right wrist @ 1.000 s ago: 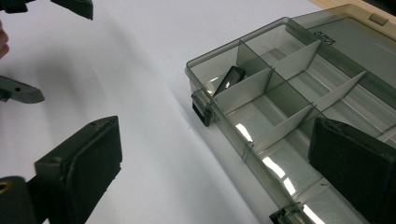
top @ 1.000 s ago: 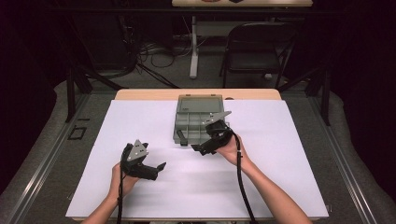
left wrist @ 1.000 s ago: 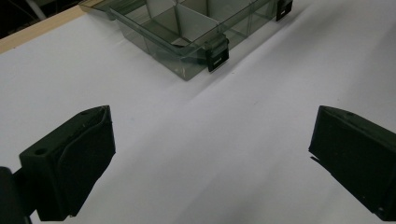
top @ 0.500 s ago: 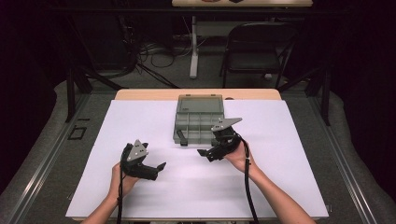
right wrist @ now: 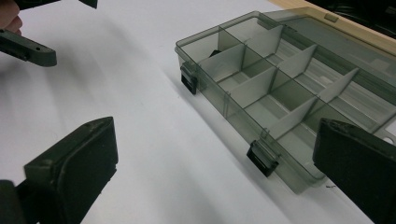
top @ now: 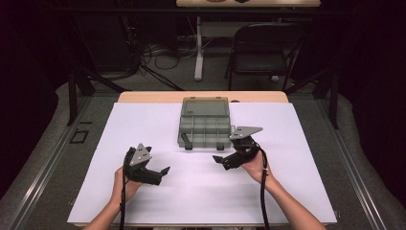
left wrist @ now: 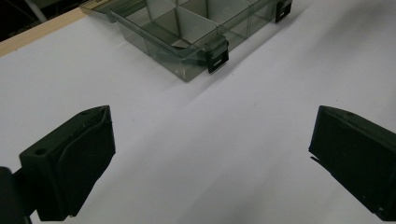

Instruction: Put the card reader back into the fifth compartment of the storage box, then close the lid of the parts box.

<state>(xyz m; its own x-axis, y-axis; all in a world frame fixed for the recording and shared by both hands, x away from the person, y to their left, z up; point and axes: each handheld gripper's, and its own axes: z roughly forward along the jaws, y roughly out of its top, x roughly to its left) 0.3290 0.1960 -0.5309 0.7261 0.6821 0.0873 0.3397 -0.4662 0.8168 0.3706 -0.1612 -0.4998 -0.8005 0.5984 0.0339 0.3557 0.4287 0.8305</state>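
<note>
Moved: right gripper has drawn back from over the box toward the person and now sits just off its near right corner; left gripper has kept its place.
Right gripper: jaws spread wide with nothing between them, seen in its own view; it is aimed across the box's near wall, which suggests it backed off to give the box room, or to line up on the front edge.
Left gripper: jaws likewise wide apart and empty, low over the bare tabletop, well apart from the box; probably parked out of the way while the other works.
Box: smoky clear plastic, at the middle of the far half of the tabletop, lid folded back flat behind it so the compartments lie open from above.
Compartments: dividers upright; most look empty, though one small dark thing shows in a far cell and I cannot tell what it is.
Latches: two black clips hang loose on the near wall, facing the person, handy for either gripper.
</note>
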